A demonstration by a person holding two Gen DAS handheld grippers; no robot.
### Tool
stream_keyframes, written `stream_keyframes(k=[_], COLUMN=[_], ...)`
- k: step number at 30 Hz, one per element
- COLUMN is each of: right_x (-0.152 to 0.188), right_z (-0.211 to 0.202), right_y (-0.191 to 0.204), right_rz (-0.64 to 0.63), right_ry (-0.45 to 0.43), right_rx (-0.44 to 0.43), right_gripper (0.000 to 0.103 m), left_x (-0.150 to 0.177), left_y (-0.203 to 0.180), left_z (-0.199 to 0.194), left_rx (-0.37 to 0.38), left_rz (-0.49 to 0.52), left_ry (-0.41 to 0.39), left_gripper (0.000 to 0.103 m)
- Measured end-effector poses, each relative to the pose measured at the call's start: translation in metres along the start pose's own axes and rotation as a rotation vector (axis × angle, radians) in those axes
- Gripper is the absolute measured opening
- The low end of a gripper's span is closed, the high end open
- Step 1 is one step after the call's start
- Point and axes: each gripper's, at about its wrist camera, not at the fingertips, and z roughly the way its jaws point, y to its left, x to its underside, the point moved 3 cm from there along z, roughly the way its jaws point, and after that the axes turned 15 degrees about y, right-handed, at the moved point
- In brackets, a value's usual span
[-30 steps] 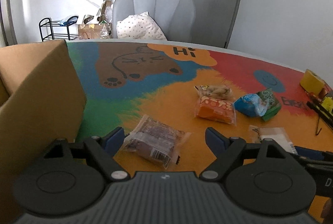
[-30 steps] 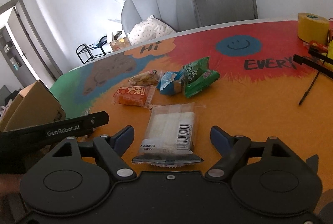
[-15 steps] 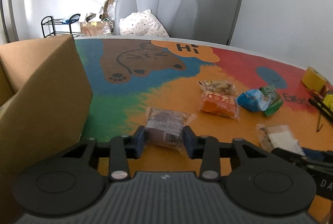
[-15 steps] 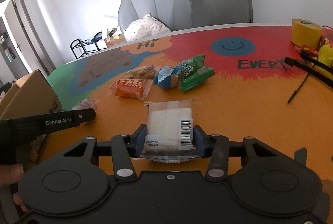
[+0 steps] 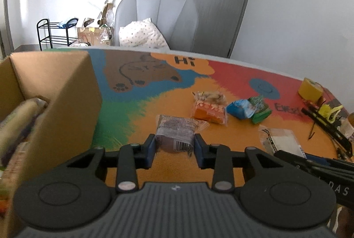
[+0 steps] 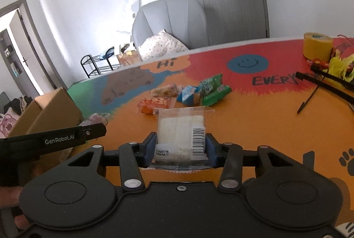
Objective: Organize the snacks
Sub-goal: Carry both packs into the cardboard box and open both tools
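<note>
Tabletop (image 5: 221, 140): orange, red, green and blue patches with a brown cartoon animal and black lettering. Cardboard box (image 5: 66, 92): plain tan. Snack packs: orange (image 5: 209, 112), blue (image 5: 240, 107), green (image 6: 213, 88). Tape roll (image 6: 317, 46): yellow. Cushion (image 5: 141, 36): white, dotted.

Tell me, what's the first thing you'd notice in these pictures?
Probably the two black grippers, each pinching a snack. The left gripper is shut on a brown snack pack, right beside an open cardboard box. The right gripper is shut on a clear pack of white wafers, above a bright cartoon tablecloth where more snacks lie in a little heap.
</note>
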Motion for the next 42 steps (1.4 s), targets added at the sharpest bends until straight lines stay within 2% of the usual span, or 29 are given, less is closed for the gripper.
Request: stream_keyframes(k=[11, 21, 31, 42], right_x=[-0.011, -0.023, -0.031, -0.043], right_z=[-0.019, -0.023, -0.019, -0.014], right_y=[0.024, 0.053, 0.081, 0.113], right_rz=[-0.012, -0.046, -0.096, -0.15], right_ry=[-0.067, -0.095, -0.082, -0.066], right_rx=[-0.036, -0.061, -0.067, -0.101], right_gripper=[0.044, 0.044, 0.044, 0.044], left_x=[-0.003, -0.011, -0.016, -0.024], left_y=[0.008, 0.031, 0.057, 0.102], left_z=[-0.043, -0.076, -0.093, -0.105], left_rx=[0.012, 0.006, -0.01, -0.044], left_rz=[0.007, -0.009, -0.03, -0.099], left_ry=[-0.069, -0.121, -0.144, -0.161], left_gripper=[0.035, 0.035, 0.035, 0.035])
